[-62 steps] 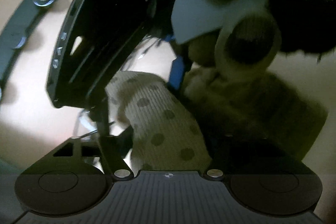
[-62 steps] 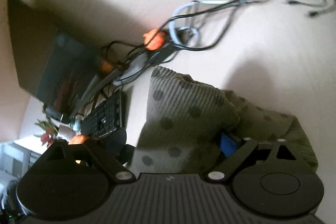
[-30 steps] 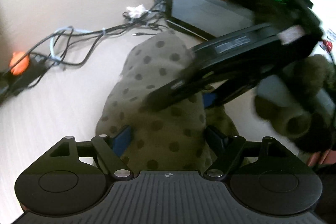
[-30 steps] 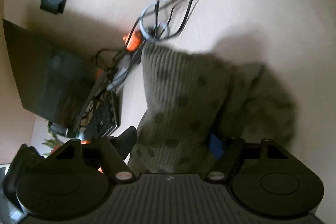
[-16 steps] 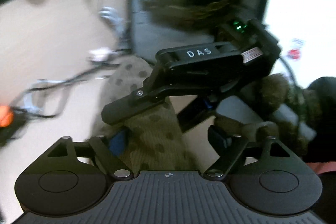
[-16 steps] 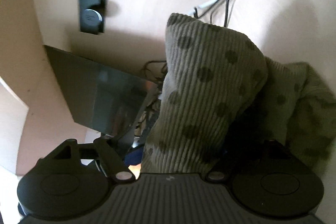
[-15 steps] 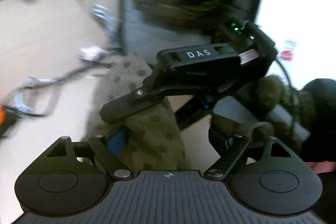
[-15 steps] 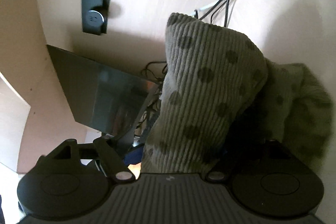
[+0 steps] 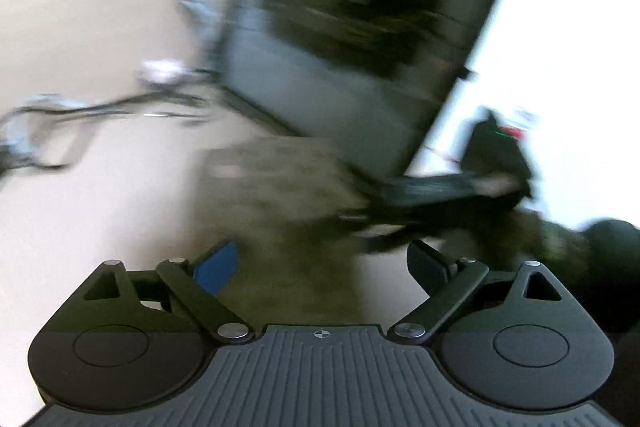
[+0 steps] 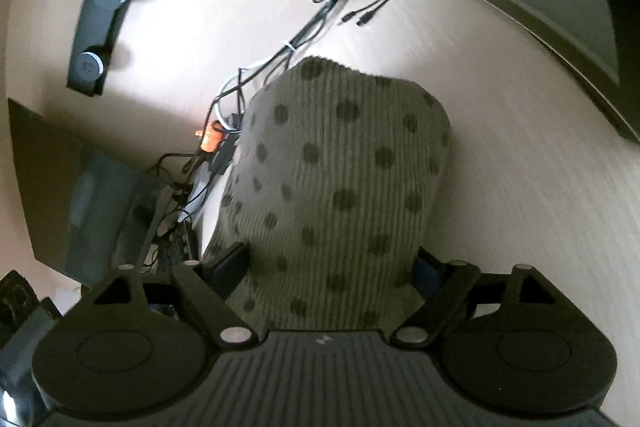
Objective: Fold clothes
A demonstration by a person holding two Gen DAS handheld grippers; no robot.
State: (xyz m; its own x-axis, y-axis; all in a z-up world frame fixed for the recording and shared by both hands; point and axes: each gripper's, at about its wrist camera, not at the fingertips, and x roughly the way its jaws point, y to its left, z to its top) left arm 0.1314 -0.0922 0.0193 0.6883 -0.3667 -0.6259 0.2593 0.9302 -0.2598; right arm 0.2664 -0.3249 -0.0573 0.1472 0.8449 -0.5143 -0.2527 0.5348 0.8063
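On the left, our left tool (image 9: 320, 263) has its fingers spread wide, and nothing is pinched between them. The spotted garment (image 9: 280, 187) lies blurred just ahead of it on the tabletop (image 9: 100, 207), its near part running down between the fingers. The view is smeared, so its exact shape is hard to read there. A tangle of cables (image 9: 100, 111) sits further left, and a dark monitor (image 9: 360, 19) stands behind.

Moving right, our right tool (image 10: 332, 267) has the ribbed, dotted cloth (image 10: 340, 179) filling the space between its fingers. Whether the pads are actually biting the cloth we cannot tell, as the fabric hides them. The garment looks bunched into a rounded, doubled bundle, not a flat fold.

To do this fold well, we judge that the cloth wants to be kept low to the tabletop, and the layers squared edge to edge. We should keep it off the cables (image 10: 332, 7) beyond its far end, since ribbed knit snags and drags easily. With only one tool possibly holding, the loose side may sag or twist.
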